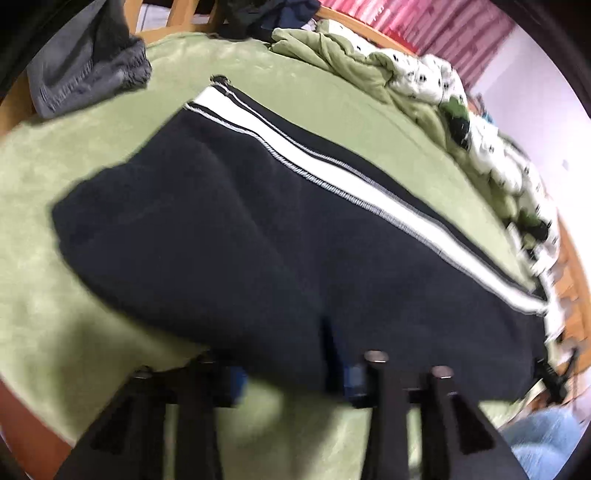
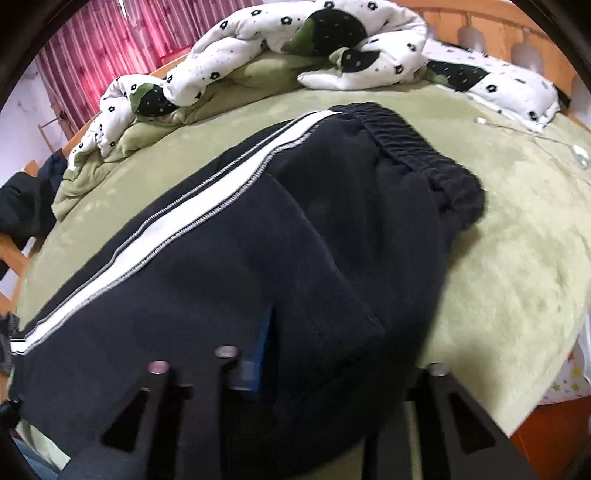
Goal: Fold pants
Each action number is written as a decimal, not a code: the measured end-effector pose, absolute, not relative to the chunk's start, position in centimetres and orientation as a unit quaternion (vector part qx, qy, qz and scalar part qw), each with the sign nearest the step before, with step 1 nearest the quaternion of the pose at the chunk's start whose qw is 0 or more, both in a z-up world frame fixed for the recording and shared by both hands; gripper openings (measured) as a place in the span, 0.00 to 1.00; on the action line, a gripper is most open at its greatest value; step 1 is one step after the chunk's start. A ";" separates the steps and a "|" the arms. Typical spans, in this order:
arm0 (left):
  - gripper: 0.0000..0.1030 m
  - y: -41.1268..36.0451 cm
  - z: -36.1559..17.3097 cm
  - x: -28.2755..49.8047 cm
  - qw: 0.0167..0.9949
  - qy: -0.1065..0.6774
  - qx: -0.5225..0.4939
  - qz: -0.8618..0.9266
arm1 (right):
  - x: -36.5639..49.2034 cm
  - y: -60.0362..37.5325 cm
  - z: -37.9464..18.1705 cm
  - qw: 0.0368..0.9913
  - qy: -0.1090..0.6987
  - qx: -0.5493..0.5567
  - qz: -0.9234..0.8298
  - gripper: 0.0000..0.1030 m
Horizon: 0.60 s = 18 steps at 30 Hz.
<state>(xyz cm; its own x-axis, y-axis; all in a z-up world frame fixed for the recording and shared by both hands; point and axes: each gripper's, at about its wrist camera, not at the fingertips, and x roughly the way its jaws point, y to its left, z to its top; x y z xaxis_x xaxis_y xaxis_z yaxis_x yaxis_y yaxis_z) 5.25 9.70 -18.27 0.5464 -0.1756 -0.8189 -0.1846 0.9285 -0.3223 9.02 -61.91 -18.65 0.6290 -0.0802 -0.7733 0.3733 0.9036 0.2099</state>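
Black pants (image 1: 221,240) with a white side stripe (image 1: 332,177) lie flat, folded lengthwise, on a green blanket (image 1: 74,155). The leg hem (image 1: 207,96) points to the far left in the left wrist view. My left gripper (image 1: 295,376) stands open at the pants' near edge, and the fabric edge lies loose between its blue pads (image 1: 240,380). In the right wrist view the same pants (image 2: 258,258) run up to the elastic waistband (image 2: 424,155). My right gripper (image 2: 332,373) is open over the seat end. Fabric bulges between its fingers and hides the right fingertip.
A white flowered quilt (image 2: 295,48) is bunched along the far side of the bed. A grey garment (image 1: 88,74) and dark clothes (image 1: 266,14) lie at the leg end. White earphones (image 2: 576,155) rest beyond the waistband. A person's jeans-clad knee (image 1: 546,435) shows at the near edge.
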 end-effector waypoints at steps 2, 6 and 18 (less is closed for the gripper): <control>0.60 10.1 -17.6 3.7 0.867 0.473 -0.158 0.022 | 7.6 -62.1 -18.1 0.886 0.405 0.183 -0.129 0.43; 0.62 11.5 -16.7 1.2 0.871 0.462 -0.163 0.034 | 5.0 -64.3 -16.8 0.890 0.386 0.202 -0.134 0.61; 0.62 13.5 -12.9 2.0 0.892 0.408 -0.171 0.094 | 12.7 -71.0 -19.6 0.844 0.372 0.345 -0.174 0.70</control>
